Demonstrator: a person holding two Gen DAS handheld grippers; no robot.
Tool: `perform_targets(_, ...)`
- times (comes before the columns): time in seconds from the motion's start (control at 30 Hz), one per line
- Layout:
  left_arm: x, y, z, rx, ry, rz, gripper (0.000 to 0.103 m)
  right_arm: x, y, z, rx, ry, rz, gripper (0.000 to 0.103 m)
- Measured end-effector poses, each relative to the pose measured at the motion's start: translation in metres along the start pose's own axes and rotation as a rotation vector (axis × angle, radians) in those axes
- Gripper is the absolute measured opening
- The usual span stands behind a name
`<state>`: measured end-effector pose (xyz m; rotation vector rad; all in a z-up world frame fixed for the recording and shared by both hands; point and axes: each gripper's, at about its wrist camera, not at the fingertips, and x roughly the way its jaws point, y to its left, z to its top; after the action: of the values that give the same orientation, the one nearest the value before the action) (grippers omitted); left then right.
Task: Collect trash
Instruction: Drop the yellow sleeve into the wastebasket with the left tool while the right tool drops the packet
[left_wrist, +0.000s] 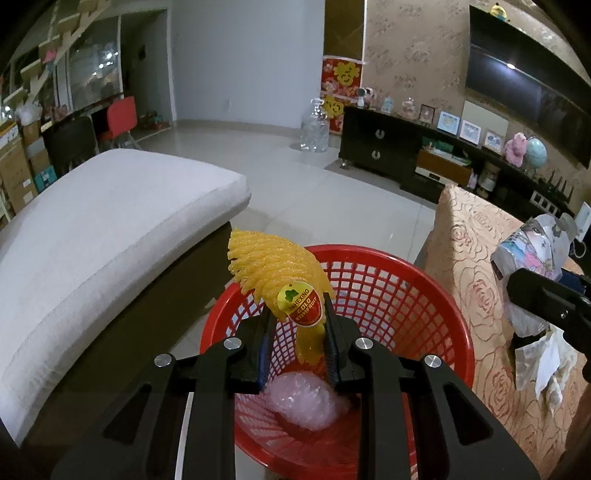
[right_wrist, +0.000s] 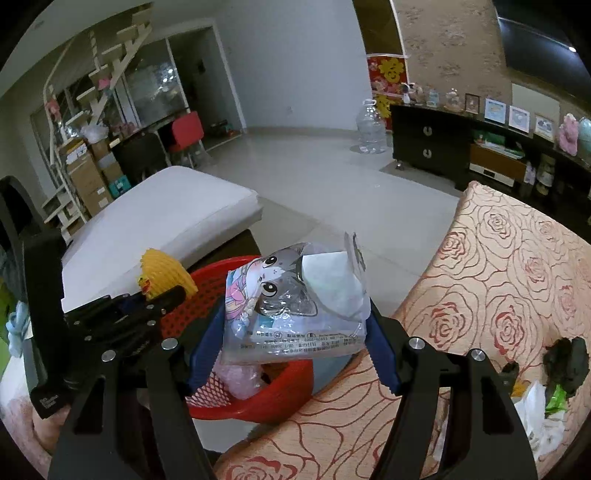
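Observation:
My left gripper (left_wrist: 297, 325) is shut on a yellow foam fruit net (left_wrist: 280, 273) with a round sticker, held over the red mesh basket (left_wrist: 402, 291). Pink bubble wrap (left_wrist: 304, 400) lies in the basket's bottom. My right gripper (right_wrist: 295, 325) is shut on a clear plastic wrapper with a cartoon cat (right_wrist: 295, 299), held above the basket's right edge (right_wrist: 280, 402) beside the rose-patterned tablecloth. The left gripper with the net (right_wrist: 166, 275) shows at the left of the right wrist view. The wrapper also shows at the right of the left wrist view (left_wrist: 532, 247).
A white cushioned sofa (left_wrist: 92, 229) stands left of the basket. A table with a rose-patterned cloth (right_wrist: 498, 295) is to the right, with more scraps of paper and plastic (right_wrist: 543, 402) on it. A tiled floor (left_wrist: 314, 199) and a dark TV cabinet (left_wrist: 380, 144) lie beyond.

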<state>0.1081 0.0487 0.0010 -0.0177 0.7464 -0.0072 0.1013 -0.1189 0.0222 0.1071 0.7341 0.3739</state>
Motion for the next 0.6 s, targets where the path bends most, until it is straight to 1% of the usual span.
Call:
perform_targets(0.17,0.005,0.000,0.000,-0.004,0.021,0.006,0.027,0.007,0.009,0.002,-0.007,0.011,0.030,0.067)
perform_targets(0.23,0.006,0.001,-0.001,-0.005,0.025,0.008,0.032,0.010,0.013,0.003,-0.013,0.016,0.039,0.068)
perform_targets(0.3,0.006,0.003,-0.001,-0.006,0.026,0.012,0.038,0.013,0.016,0.003,-0.019,0.023,0.046,0.069)
perform_targets(0.33,0.006,0.005,-0.001,-0.009,0.026,0.013,0.040,0.015,0.017,0.003,-0.022,0.028,0.046,0.071)
perform_targets(0.43,0.007,0.008,-0.001,-0.019,0.027,0.013,0.047,0.019,0.017,0.001,-0.021,0.040,0.047,0.074)
perform_targets(0.5,0.007,0.009,-0.001,-0.024,0.027,0.012,0.056,0.020,0.017,0.000,-0.014,0.047,0.054,0.077)
perform_targets(0.53,0.007,0.010,-0.002,-0.026,0.026,0.012,0.057,0.020,0.016,0.001,-0.005,0.050,0.061,0.084)
perform_targets(0.57,0.006,0.011,-0.002,-0.028,0.024,0.012,0.059,0.020,0.014,0.001,0.005,0.048,0.067,0.087)
perform_targets(0.6,0.006,0.011,-0.001,-0.030,0.021,0.012,0.061,0.019,0.013,0.001,0.017,0.042,0.072,0.087)
